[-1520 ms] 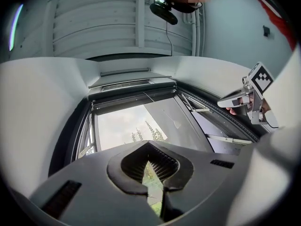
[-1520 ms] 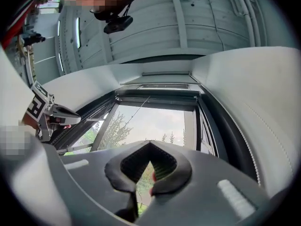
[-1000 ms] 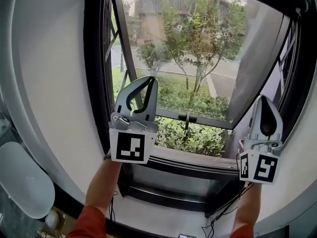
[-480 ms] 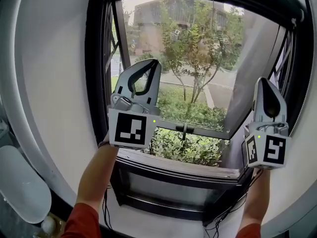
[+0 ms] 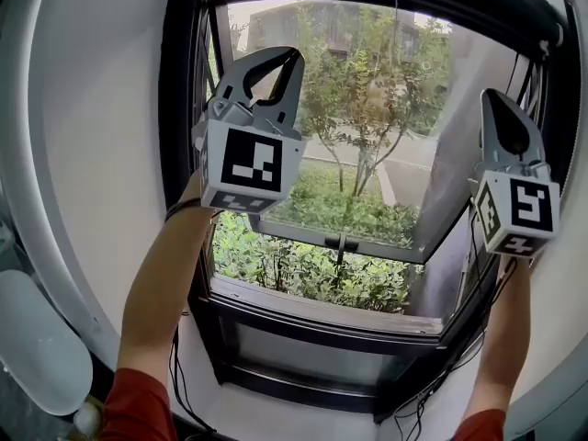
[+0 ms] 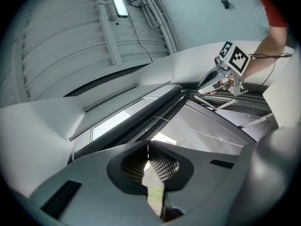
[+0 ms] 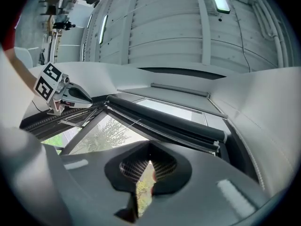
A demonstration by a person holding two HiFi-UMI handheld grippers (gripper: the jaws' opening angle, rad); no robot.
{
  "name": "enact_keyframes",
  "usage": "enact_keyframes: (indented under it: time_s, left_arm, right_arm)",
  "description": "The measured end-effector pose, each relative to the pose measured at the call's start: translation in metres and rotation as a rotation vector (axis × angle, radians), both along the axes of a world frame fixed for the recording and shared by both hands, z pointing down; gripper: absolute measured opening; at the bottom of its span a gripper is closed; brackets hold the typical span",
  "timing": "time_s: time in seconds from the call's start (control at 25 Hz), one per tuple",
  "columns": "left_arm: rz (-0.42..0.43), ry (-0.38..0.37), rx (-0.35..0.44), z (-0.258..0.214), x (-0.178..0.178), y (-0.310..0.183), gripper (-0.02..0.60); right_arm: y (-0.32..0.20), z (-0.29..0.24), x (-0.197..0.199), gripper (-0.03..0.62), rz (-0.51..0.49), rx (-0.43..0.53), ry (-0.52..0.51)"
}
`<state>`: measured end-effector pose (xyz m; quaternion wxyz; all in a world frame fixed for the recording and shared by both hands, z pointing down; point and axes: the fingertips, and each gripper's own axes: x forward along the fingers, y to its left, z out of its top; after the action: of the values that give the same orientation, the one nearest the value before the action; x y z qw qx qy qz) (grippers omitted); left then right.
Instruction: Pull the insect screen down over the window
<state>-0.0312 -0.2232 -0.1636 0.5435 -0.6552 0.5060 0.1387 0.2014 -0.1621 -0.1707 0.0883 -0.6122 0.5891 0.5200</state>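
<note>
**Both grippers raised before an open window.** The left gripper (image 5: 294,59) and the right gripper (image 5: 503,99) each have their jaws clenched tip to tip, with nothing between them. The insect screen (image 7: 164,121) lies rolled up in its dark housing along the top of the window frame (image 5: 175,154). It is above both grippers and well apart from the sill (image 5: 322,306). The sash (image 5: 404,246) swings outward, with a handle (image 5: 342,243) on its lower rail. Trees (image 5: 367,81) and shrubs (image 5: 303,269) fill the opening. Cables (image 5: 184,375) trail below the sill. A white rounded object (image 5: 37,338) stands at lower left. Each gripper's cube (image 5: 246,165) bears black-and-white square markers.
</note>
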Motion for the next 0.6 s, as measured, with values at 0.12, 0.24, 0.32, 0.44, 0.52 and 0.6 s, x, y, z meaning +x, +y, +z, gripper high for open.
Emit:
enact_keyframes:
  time_s: [0.12, 0.24, 0.32, 0.44, 0.52, 0.6]
  left_arm:
    - [-0.013, -0.034, 0.012, -0.016, 0.003, -0.004, 0.006]
    - [-0.062, -0.064, 0.027, -0.033, 0.005, -0.009, 0.006]
    - [-0.109, -0.088, 0.054, -0.046, 0.005, -0.011, 0.006]
    - [-0.175, -0.133, 0.103, -0.062, 0.007, -0.013, 0.006]
    - [-0.223, -0.166, 0.111, -0.069, 0.007, -0.018, 0.006]
    - [-0.273, -0.205, 0.101, -0.075, 0.007, -0.027, 0.006]
  right_arm:
    - [-0.001, -0.013, -0.002, 0.011, 0.009, 0.008, 0.011]
    - [-0.005, -0.028, -0.008, 0.011, 0.043, 0.018, 0.048]
    - [-0.013, -0.039, -0.012, 0.011, 0.079, 0.014, 0.084]
    - [-0.022, -0.055, -0.018, 0.011, 0.144, 0.011, 0.136]
    - [-0.027, -0.065, -0.018, 0.011, 0.194, 0.015, 0.166]
    - [-0.034, -0.075, -0.017, 0.011, 0.253, 0.018, 0.201]
